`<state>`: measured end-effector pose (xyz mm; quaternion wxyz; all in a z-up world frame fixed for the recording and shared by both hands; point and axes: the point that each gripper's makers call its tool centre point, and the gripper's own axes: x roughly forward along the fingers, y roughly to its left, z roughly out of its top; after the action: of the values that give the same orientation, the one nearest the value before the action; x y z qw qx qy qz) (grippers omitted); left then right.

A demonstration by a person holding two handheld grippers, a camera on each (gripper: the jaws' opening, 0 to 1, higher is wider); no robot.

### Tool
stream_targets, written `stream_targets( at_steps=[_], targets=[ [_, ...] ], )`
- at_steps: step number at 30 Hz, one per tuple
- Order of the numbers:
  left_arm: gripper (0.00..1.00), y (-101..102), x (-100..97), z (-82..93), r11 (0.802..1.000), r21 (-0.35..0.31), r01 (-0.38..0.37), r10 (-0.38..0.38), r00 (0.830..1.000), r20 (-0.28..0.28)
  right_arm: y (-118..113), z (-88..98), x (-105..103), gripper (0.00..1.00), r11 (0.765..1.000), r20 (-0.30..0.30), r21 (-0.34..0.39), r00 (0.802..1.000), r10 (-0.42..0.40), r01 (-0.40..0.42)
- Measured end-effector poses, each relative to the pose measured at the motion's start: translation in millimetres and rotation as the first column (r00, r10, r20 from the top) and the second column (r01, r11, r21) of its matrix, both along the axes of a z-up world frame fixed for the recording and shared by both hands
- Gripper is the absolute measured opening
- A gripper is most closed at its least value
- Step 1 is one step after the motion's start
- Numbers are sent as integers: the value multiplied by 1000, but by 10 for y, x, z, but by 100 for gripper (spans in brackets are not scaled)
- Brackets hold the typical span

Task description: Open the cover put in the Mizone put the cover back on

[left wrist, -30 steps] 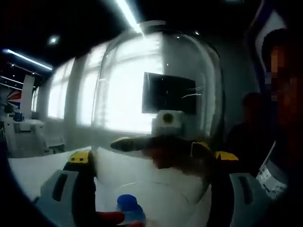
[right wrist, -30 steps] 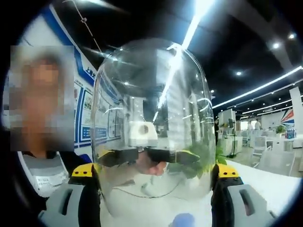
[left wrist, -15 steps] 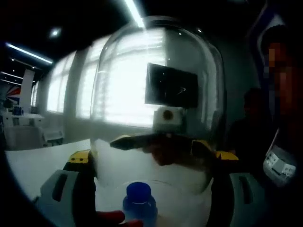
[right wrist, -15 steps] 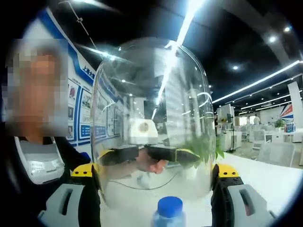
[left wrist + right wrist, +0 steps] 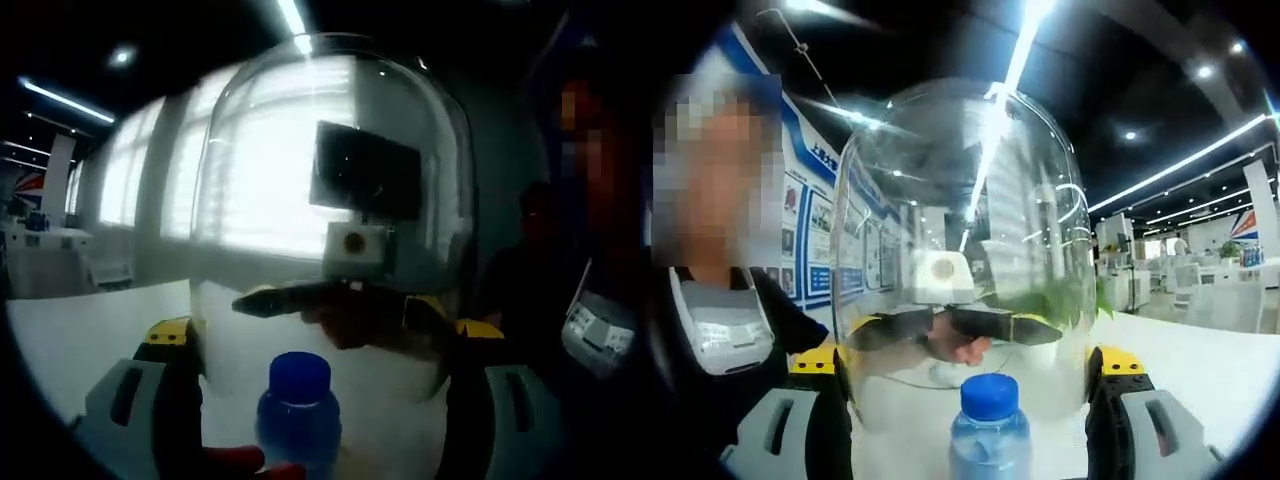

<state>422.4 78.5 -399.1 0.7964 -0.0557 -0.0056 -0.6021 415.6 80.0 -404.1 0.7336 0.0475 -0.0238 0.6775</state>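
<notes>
Over a white table (image 5: pixel 1200 370), both hand-held grippers clamp the glass cover (image 5: pixel 960 230) above the blue-capped bottle (image 5: pixel 989 430).

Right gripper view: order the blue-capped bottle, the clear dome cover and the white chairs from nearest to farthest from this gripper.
1. Blue-capped bottle, low centre, nearest the camera.
2. Clear dome cover, gripped at both sides by the right gripper.
3. White chairs, far right background.

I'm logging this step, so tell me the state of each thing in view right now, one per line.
Clear dome cover: held upright between both grippers, above the bottle.
Mizone bottle: upright, blue cap on, below the cover.
Left gripper: shut on the cover.
Right gripper: shut on the cover.
</notes>
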Motion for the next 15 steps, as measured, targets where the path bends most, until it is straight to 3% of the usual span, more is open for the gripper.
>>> stream_targets(
  at_steps=[15],
  targets=[
    [86,9,17,-331,1000,11,5,-5,1000,-19,-1,-335,15,90,1000,-16,-3,1000,-2,2]
  ],
)
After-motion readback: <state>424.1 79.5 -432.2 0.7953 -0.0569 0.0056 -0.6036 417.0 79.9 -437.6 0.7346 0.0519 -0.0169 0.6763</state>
